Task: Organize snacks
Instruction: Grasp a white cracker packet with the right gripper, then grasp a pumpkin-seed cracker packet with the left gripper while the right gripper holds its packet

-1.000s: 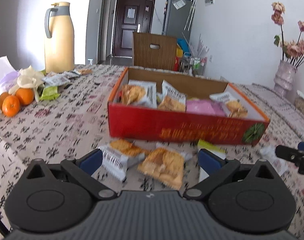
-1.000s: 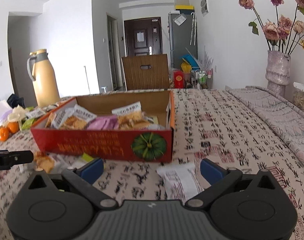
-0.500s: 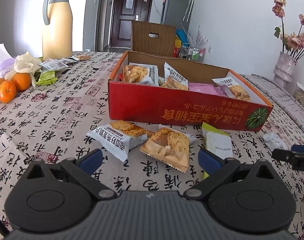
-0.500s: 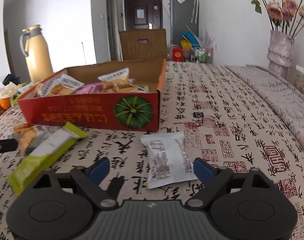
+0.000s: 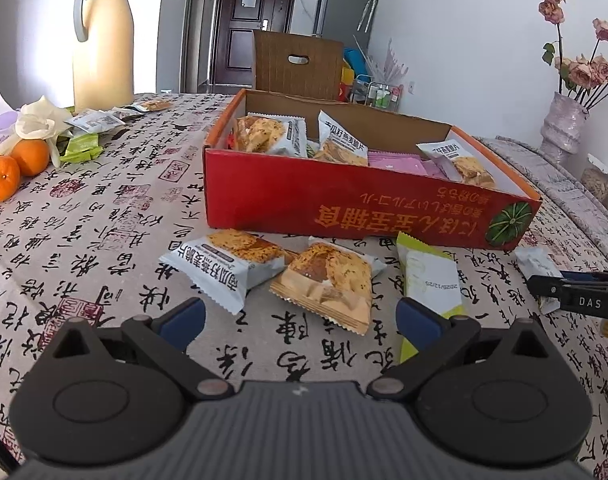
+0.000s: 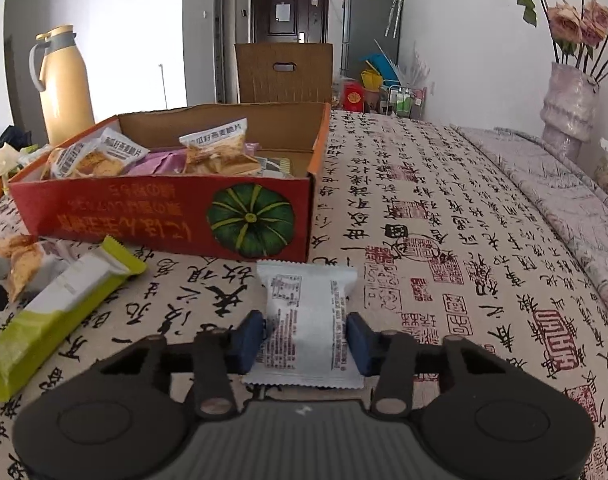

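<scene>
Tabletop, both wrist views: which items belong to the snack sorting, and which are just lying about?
Job:
- red box
- white packet, between the right gripper jaws
- green bar
- two cracker packs ahead of the open left gripper

Lying about:
- thermos
- oranges
- flower vase

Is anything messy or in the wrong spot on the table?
Yes. Several snacks lie loose on the cloth instead of inside the red cardboard box: two orange cracker packets, a long green-and-white bar wrapper, and a small white packet that the right tool is closing around.
</scene>
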`<state>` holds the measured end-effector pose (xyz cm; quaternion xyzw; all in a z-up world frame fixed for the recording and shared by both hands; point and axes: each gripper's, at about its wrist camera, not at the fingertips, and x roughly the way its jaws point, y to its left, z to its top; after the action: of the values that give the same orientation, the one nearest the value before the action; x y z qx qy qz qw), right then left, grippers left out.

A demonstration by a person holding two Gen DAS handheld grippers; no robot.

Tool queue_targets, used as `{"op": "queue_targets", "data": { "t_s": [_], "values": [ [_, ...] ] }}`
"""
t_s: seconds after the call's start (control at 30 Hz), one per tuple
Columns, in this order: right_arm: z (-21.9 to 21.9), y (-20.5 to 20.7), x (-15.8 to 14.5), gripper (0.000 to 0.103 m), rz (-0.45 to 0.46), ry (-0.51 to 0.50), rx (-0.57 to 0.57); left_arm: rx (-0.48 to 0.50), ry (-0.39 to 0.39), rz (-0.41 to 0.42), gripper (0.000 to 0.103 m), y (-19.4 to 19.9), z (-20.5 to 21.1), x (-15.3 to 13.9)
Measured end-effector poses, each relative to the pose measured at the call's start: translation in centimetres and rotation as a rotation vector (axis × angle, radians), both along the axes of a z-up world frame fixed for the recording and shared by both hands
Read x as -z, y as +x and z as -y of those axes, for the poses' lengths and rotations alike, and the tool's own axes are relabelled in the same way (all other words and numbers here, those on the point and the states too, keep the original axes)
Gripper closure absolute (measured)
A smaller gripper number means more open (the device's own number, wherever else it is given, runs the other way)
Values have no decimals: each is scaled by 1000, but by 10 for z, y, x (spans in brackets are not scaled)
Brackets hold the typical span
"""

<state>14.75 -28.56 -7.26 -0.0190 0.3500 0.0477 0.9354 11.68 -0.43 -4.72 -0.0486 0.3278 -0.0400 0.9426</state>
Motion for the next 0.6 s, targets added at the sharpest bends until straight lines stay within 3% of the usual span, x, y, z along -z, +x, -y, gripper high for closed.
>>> {"op": "queue_targets", "data": {
  "t_s": [0.23, 0.53, 0.6],
  "values": [
    [-2, -15, -14, 65, 69, 21, 6, -16, 18, 2, 0, 7, -14, -14],
    [-2, -31, -19, 65, 92, 49, 30, -16, 143, -1, 0, 39, -38, -22],
    [-2, -34, -19, 65, 92, 56, 38, -7, 154, -21, 6, 48, -41, -19]
  ]
}}
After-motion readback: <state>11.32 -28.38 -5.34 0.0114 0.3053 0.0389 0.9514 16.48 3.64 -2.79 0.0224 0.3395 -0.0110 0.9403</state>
